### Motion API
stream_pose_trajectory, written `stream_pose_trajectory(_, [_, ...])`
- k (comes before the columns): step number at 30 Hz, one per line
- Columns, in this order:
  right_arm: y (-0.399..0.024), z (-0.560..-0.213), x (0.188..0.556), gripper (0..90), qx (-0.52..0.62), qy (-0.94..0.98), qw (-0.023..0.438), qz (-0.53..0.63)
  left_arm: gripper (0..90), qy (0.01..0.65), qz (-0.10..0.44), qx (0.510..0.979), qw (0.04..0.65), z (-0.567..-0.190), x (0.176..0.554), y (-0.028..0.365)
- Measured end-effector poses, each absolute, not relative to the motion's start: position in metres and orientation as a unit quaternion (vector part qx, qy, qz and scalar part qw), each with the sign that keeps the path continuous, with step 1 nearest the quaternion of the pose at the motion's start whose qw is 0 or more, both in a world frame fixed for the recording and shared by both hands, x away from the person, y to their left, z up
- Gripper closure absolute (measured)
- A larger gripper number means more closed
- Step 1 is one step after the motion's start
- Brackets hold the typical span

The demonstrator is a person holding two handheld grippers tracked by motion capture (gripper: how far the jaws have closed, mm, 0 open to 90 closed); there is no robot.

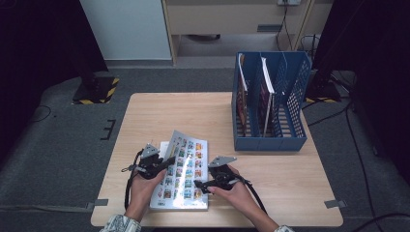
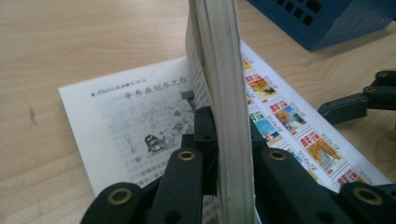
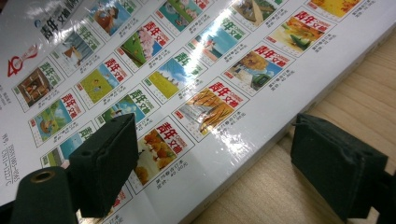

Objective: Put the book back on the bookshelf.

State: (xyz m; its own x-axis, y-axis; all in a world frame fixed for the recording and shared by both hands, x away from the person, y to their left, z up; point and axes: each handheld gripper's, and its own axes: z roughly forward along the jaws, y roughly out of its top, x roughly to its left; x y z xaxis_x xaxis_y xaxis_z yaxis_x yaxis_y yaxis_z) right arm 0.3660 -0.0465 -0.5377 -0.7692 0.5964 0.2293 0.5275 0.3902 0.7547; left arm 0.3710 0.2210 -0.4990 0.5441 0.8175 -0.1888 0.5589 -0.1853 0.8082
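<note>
Your left gripper [image 2: 224,186] has its jaws pinching the lifted stack of pages and cover of the magazine [image 1: 183,170], which stands on edge between them in the left gripper view; beneath it lies an open white page [image 2: 140,126] printed with black text and a small cartoon. In the high view the magazine lies on the wooden surface [image 1: 159,113] close to your edge of it, its glossy cover with rows of small colourful pictures raised at the left side, where your left hand [image 1: 143,186] holds that gripper. Your right gripper [image 3: 212,163] has its jaws spread: one pad hangs over the cover near its lower corner, the other over the bare wood just beside the magazine's edge, and neither presses on it. Your right hand [image 1: 238,191] rests at the magazine's right side. A blue file rack [image 1: 270,140] stands well apart toward the far right of the surface, with a few books [image 1: 266,92] upright in its compartments.
</note>
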Motion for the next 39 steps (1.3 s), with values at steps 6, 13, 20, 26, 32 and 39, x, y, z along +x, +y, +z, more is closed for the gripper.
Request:
stream_pose_trajectory(6, [-0.047, -0.538, 0.367, 12.8, 0.332, 0.835, 0.033, 0.438, 83.6, 0.423, 0.163, 0.762, 0.462, -0.488, 0.364, 0.217])
stream_pose_trajectory(13, [-0.048, -0.538, 0.372, 8.9, 0.332, 0.831, 0.011, 0.445, 83.7, 0.409, 0.169, 0.756, 0.483, -0.479, 0.357, 0.218])
stream_pose_trajectory(20, [-0.048, -0.539, 0.38, 7.5, 0.333, 0.824, -0.016, 0.458, 83.7, 0.409, 0.163, 0.742, 0.505, -0.473, 0.352, 0.223])
stream_pose_trajectory(26, [-0.043, -0.539, 0.381, 7.0, 0.326, 0.828, -0.012, 0.456, 83.0, 0.429, 0.152, 0.736, 0.501, -0.481, 0.359, 0.227])
stream_pose_trajectory(32, [-0.042, -0.539, 0.381, 7.4, 0.324, 0.83, -0.007, 0.454, 69.2, 0.454, 0.175, 0.749, 0.449, -0.495, 0.369, 0.227])
stream_pose_trajectory(39, [-0.041, -0.539, 0.379, 7.4, 0.324, 0.832, -0.001, 0.449, 35.7, 0.519, 0.216, 0.74, 0.369, -0.512, 0.381, 0.246])
